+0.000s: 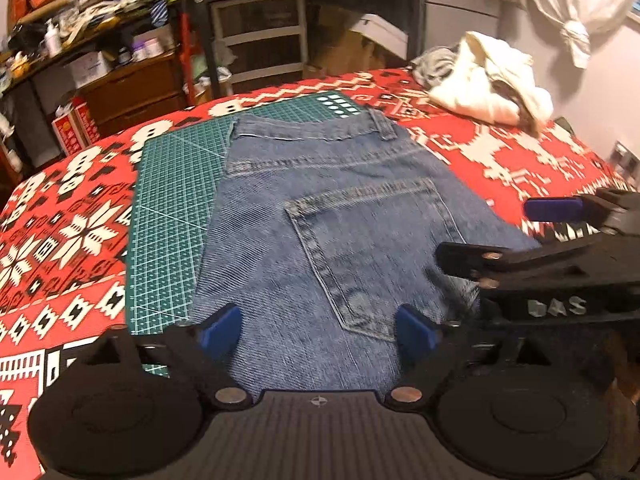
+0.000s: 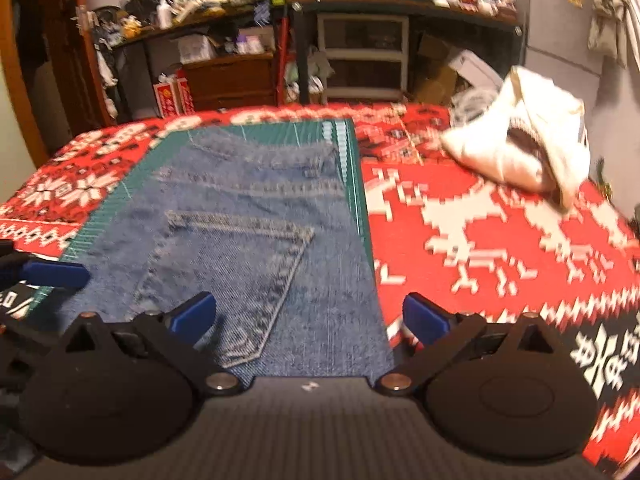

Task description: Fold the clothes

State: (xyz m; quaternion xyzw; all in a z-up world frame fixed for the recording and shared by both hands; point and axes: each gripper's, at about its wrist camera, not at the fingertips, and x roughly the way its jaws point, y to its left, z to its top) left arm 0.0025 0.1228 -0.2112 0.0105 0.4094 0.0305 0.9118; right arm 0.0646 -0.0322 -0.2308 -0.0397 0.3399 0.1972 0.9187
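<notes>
Blue jeans (image 1: 340,208) (image 2: 248,220) lie flat on a green cutting mat (image 1: 172,200) (image 2: 355,184), back pocket up and waistband at the far end. My left gripper (image 1: 318,332) is open just above the near part of the jeans, its blue pads either side of the pocket's lower corner. My right gripper (image 2: 310,316) is also open, over the jeans' right edge, with one pad above the denim and the other above the blanket. Each gripper shows in the other's view: the right gripper (image 1: 508,234) at the right, the left one's blue fingertip (image 2: 56,274) at the left edge.
A red and white patterned blanket (image 1: 72,220) (image 2: 500,220) covers the bed under the mat. A heap of white and grey clothes (image 1: 488,80) (image 2: 516,148) sits at the far right corner. Cluttered shelves and a drawer unit (image 1: 260,36) stand beyond the bed.
</notes>
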